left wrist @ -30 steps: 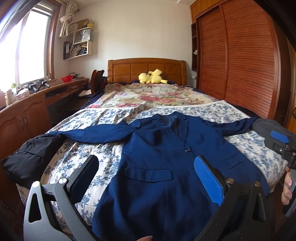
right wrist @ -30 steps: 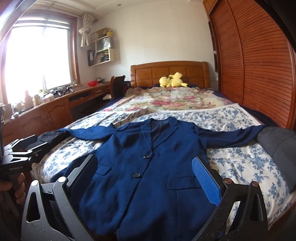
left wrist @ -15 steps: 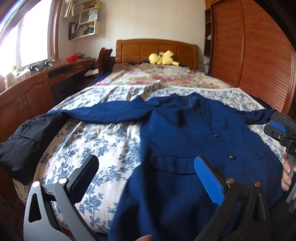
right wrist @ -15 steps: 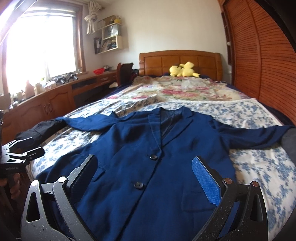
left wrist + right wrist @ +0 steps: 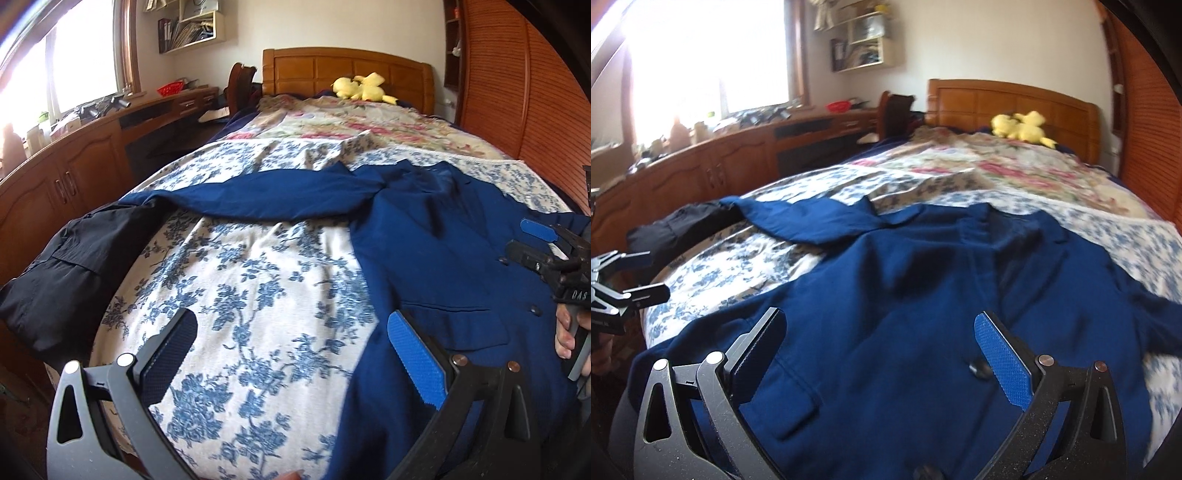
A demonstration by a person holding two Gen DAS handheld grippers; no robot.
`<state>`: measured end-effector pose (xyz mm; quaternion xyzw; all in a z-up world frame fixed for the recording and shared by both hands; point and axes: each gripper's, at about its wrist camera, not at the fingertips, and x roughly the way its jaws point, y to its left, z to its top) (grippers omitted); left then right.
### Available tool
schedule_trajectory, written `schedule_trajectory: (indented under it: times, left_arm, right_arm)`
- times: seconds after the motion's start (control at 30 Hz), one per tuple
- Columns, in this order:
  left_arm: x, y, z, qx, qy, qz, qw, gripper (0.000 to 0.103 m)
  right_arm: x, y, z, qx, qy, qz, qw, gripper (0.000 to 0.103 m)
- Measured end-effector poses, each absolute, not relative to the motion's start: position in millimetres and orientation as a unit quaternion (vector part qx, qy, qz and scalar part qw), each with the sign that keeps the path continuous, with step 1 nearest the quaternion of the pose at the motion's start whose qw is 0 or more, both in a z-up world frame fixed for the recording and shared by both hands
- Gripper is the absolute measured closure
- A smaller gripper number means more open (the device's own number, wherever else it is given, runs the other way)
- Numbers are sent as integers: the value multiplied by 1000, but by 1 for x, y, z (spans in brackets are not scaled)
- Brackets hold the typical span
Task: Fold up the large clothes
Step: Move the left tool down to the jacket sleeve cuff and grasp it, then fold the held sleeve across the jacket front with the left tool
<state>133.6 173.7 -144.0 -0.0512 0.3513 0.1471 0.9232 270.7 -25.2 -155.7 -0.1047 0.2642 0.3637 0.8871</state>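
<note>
A navy blue blazer (image 5: 424,236) lies face up and spread flat on the bed, its left sleeve (image 5: 258,199) stretched out sideways. It fills the right wrist view (image 5: 923,295) too. My left gripper (image 5: 291,347) is open and empty, low over the floral sheet (image 5: 251,280) just left of the blazer's hem. My right gripper (image 5: 879,343) is open and empty, low over the blazer's front near a button (image 5: 975,367). The right gripper also shows in the left wrist view (image 5: 546,247), and the left gripper in the right wrist view (image 5: 628,277).
A black garment (image 5: 74,266) hangs over the bed's left edge by the sleeve cuff. A wooden desk and cabinets (image 5: 74,162) run along the left. A wooden headboard (image 5: 347,70) and yellow plush toy (image 5: 362,86) are at the far end. A slatted wardrobe (image 5: 517,92) stands right.
Both grippers have dropped lower and moved forward over the bed. The left one shifted left, off the blazer and over the floral sheet. Both stayed open.
</note>
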Motion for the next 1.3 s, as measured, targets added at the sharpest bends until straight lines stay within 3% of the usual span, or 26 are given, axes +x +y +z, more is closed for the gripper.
schedule_trajectory:
  times: [0.23,0.7,0.8,0.97,1.13,1.3]
  left_arm:
    - [151,190,-154,-50,371,158,914,0]
    - [214,242,-150,-83,363,122,920,0]
    - [231,257,-152,-101,364,116,918,7]
    - [262,280,-154,-117,366,126,915,9]
    - [292,311,-165,-150,382,142,901,29]
    - [308,344,-174,-181,388,171,888,37]
  right_arm:
    - [277,-8,-191,-124,293,385,867,0]
    - [281,-13,-193,-108,294,390,866,0]
    - [282,-13,-194,-106,296,391,865,0]
    - [283,-13,-195,-104,300,391,864,0]
    - [283,-13,-195,-104,300,391,864,0]
    - [283,-13,-195,-104,300,391,864,0]
